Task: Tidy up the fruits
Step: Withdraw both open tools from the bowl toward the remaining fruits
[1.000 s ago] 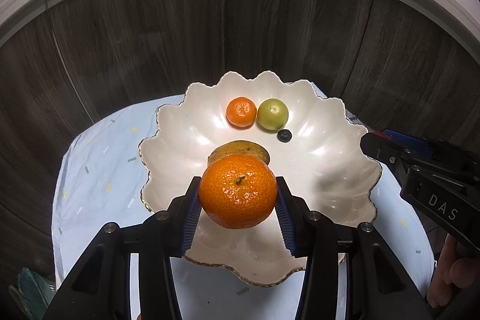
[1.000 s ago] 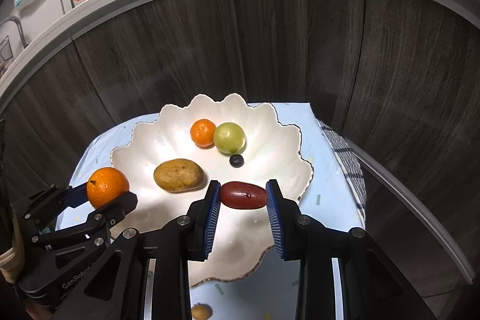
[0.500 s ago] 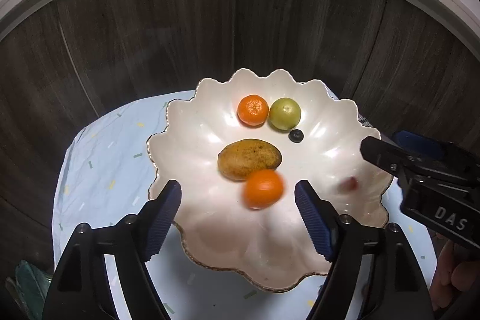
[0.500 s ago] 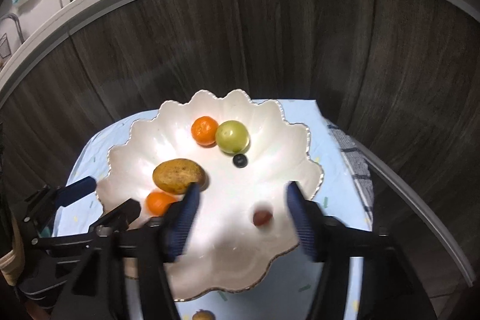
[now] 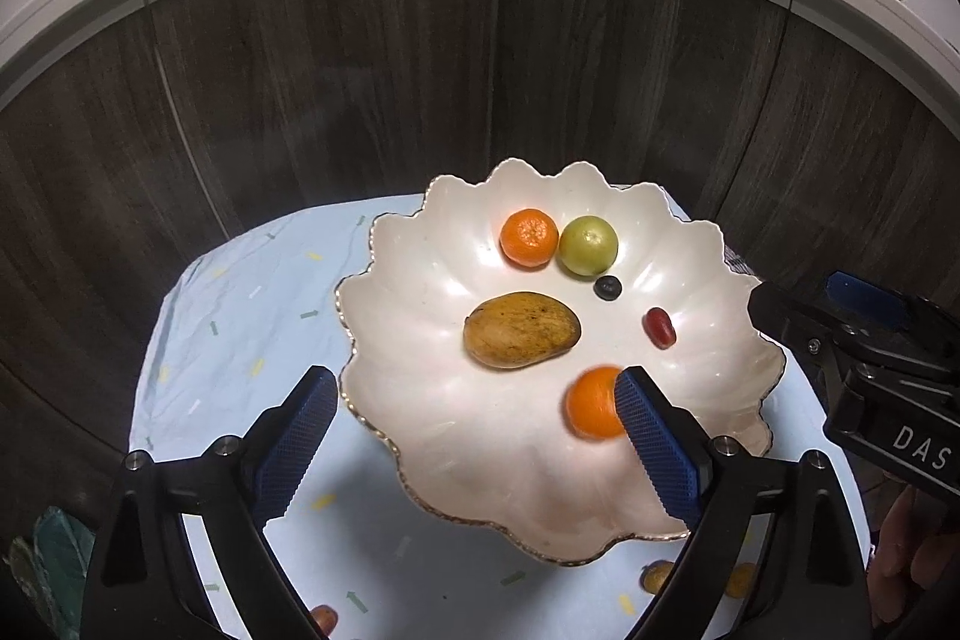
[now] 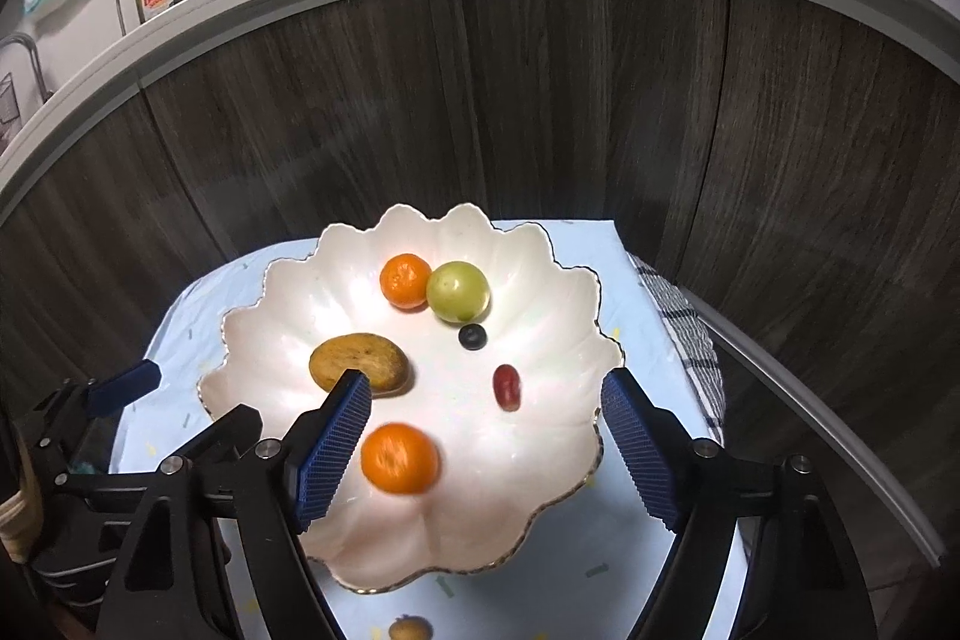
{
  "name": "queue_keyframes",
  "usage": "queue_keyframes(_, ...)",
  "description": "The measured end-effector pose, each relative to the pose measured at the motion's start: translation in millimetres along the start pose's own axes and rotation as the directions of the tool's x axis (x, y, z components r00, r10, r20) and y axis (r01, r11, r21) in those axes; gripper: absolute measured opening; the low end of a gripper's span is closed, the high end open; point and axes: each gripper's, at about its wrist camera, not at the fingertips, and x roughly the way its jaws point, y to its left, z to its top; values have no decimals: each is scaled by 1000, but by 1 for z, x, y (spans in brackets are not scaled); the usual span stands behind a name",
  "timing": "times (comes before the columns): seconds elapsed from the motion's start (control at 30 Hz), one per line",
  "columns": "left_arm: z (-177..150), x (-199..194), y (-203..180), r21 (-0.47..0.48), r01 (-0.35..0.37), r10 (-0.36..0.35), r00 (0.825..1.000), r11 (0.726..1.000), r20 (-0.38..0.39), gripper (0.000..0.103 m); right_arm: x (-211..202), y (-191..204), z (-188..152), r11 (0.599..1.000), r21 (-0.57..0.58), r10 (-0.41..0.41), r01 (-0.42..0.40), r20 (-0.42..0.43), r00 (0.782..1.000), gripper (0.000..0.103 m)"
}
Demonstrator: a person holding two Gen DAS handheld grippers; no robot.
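A white scalloped bowl [image 5: 420,256] [image 6: 564,292] stands on a light blue cloth. In it lie a mango [image 5: 521,329] [image 6: 360,361], a small orange [image 5: 528,238] [image 6: 405,281], a green fruit [image 5: 588,245] [image 6: 458,291], a blueberry [image 5: 607,288] [image 6: 472,337], a red grape [image 5: 659,327] [image 6: 507,387] and a second orange [image 5: 591,410] [image 6: 399,458], blurred. My left gripper [image 5: 474,436] is open and empty over the bowl's near rim. My right gripper [image 6: 486,445] is open and empty over the bowl.
Small fruits lie on the cloth [image 5: 240,316] in front of the bowl [image 5: 659,575] [image 5: 324,617] [image 6: 409,628]. Dark wood cabinet fronts [image 5: 360,88] rise close behind. A checked towel [image 6: 690,340] lies at the cloth's right edge. A counter with dishes runs above.
Both grippers opened. The left one dropped the orange and the right one dropped the red grape into the bowl. Both grippers pulled back and the orange rolled right.
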Motion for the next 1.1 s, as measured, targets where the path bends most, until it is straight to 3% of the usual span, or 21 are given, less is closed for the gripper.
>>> queue_keyframes(1.1,-8,-73,25,-34,-28,31,997,999,77,95,-71,30,2,999,-35,9,-6,84,996,80)
